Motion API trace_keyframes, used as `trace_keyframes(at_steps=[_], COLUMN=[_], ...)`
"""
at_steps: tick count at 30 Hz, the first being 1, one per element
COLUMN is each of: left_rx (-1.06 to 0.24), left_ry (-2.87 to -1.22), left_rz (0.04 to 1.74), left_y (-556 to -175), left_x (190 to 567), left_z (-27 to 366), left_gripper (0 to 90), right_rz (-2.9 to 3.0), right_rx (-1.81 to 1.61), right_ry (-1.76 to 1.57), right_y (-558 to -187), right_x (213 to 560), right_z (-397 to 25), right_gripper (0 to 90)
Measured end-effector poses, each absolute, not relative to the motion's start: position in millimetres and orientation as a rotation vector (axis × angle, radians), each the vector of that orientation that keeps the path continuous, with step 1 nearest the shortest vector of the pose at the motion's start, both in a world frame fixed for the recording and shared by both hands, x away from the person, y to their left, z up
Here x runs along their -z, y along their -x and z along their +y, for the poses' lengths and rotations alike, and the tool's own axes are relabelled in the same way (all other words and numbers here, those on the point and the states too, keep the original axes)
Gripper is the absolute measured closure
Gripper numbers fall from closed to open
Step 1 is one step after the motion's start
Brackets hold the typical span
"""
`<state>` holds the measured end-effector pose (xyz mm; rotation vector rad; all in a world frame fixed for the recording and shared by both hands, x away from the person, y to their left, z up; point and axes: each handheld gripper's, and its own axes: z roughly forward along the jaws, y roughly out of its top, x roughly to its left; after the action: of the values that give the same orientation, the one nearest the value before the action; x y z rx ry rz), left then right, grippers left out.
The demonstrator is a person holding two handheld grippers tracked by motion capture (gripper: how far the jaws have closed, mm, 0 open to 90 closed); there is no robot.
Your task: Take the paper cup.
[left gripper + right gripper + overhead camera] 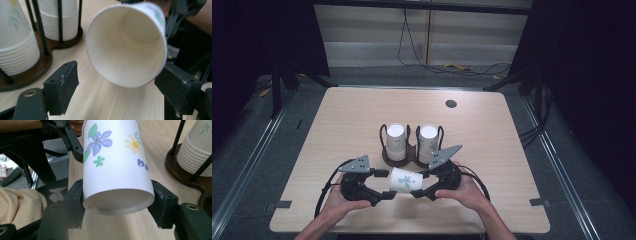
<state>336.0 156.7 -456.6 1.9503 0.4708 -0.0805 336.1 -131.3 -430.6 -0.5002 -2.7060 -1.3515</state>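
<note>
Left tool (384, 184): jaws spread wide, either side of the cup's open mouth, gripping nothing; whether they touch the rim cannot be told.

Paper cup (405, 180): white, printed with purple and yellow flowers, green leaves and small blue characters too small to read. Lies sideways just above the table (337, 125), between the two tools, in front of the cup rack (412, 156).

Right tool (421, 185): jaws closed against the cup's base end, holding it.

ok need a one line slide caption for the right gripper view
Right gripper clamps the base of a flowered paper cup lying sideways above the table, cup rack alongside.
</note>
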Motion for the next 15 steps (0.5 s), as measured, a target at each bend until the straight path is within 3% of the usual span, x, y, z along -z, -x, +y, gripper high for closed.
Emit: trace_keyframes(at_steps=[15], left_rx=[0.076], left_ry=[-1.828], left_rz=[0.487], left_y=[-335.0], left_x=[449.7], left_z=[161.5], left_gripper=[15.7], right_rz=[-2.557], right_rx=[1.544], right_ry=[0.552], right_y=[-341.7], right_x=[438.0], right_z=[-133.8], right_gripper=[38.2])
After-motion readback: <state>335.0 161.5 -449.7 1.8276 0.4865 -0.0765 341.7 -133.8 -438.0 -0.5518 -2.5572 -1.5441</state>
